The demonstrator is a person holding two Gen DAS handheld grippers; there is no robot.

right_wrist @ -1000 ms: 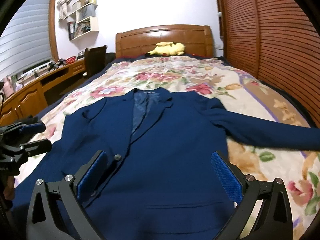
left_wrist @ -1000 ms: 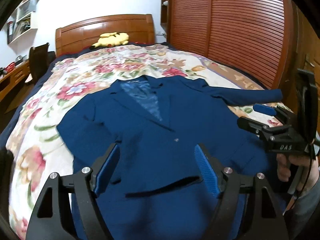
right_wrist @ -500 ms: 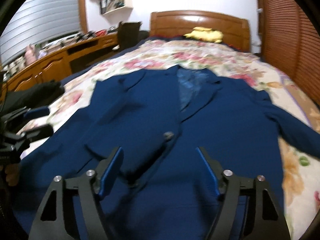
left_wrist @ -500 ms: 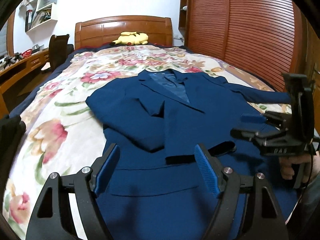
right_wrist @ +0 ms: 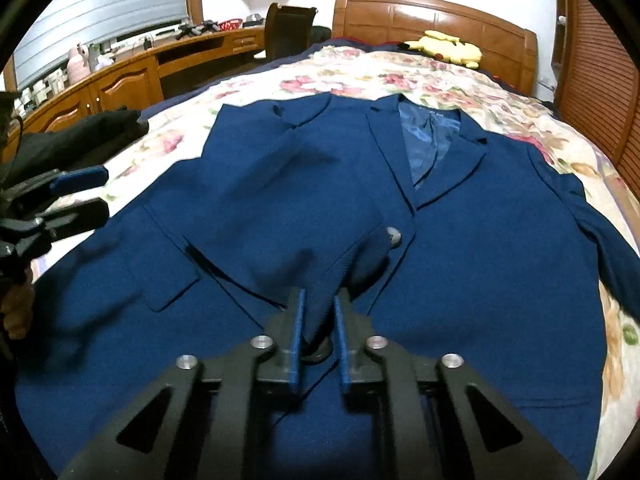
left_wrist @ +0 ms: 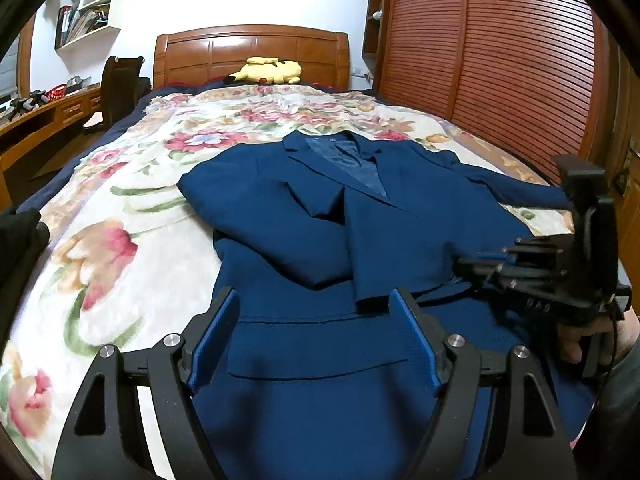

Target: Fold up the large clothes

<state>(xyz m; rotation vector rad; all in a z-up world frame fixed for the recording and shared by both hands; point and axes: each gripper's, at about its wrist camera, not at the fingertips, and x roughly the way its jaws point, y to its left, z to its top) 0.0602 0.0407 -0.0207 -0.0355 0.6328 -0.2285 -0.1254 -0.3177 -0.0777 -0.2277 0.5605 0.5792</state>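
A large navy blue jacket (left_wrist: 360,240) lies face up on the floral bedspread (left_wrist: 120,240), collar toward the headboard; one sleeve is folded in across its chest. My left gripper (left_wrist: 316,340) is open and empty, hovering over the jacket's lower hem near a pocket flap. My right gripper (right_wrist: 320,328) is shut on a fold of the jacket's front edge (right_wrist: 360,264) by a button (right_wrist: 394,236). The jacket also fills the right wrist view (right_wrist: 480,260). The right gripper shows at the right of the left wrist view (left_wrist: 532,268), and the left gripper at the left of the right wrist view (right_wrist: 76,196).
A wooden headboard (left_wrist: 252,56) with a yellow plush toy (left_wrist: 268,70) is at the far end. A slatted wooden wardrobe (left_wrist: 500,60) runs along the right. A desk (right_wrist: 120,76) and chair (right_wrist: 288,28) stand left of the bed. Dark clothing (right_wrist: 80,136) lies at the bed's left edge.
My right gripper has closed from wide open onto the jacket's front edge. The left sleeve now lies folded across the chest. The left gripper stayed open and shifted left.
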